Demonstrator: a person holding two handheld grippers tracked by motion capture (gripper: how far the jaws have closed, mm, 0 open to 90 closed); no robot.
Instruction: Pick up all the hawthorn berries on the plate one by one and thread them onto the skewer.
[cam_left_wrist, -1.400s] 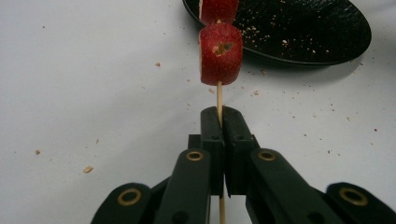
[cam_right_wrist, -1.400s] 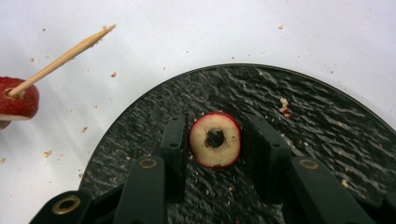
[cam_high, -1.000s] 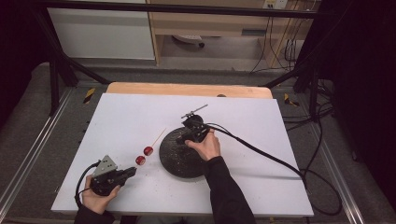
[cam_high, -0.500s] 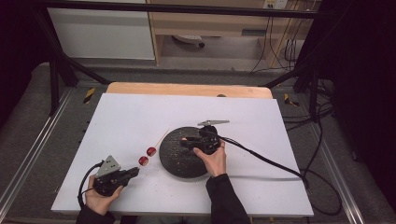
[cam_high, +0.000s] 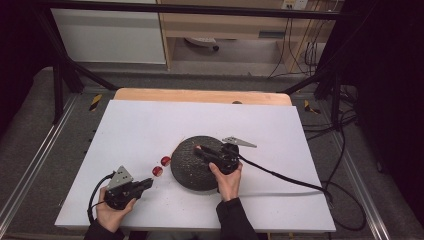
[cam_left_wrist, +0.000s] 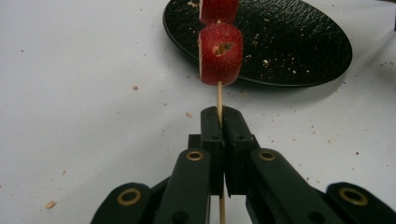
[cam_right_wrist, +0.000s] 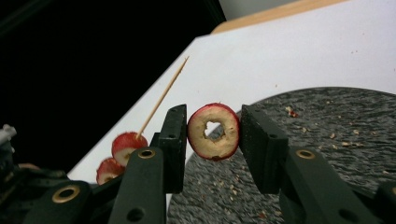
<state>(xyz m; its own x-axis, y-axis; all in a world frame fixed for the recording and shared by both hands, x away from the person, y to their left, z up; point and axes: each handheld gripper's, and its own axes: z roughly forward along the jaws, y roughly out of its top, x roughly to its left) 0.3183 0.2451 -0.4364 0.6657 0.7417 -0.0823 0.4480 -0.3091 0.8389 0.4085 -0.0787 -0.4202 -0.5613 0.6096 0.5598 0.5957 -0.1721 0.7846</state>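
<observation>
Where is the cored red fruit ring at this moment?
In the right gripper view, the fruit ring sits clamped between the right gripper's jaws, above the black plate, right of the skewer.

Skewered fruit pieces (cam_high: 161, 166) just left of plate (cam_high: 186, 170)

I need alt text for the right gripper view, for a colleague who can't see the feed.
The right gripper pinches a red fruit ring with a hole through its middle between its two black jaws, above a dark speckled plate. Behind, to the left, a thin wooden skewer carrying two red fruit pieces slants up over the white table.
</observation>
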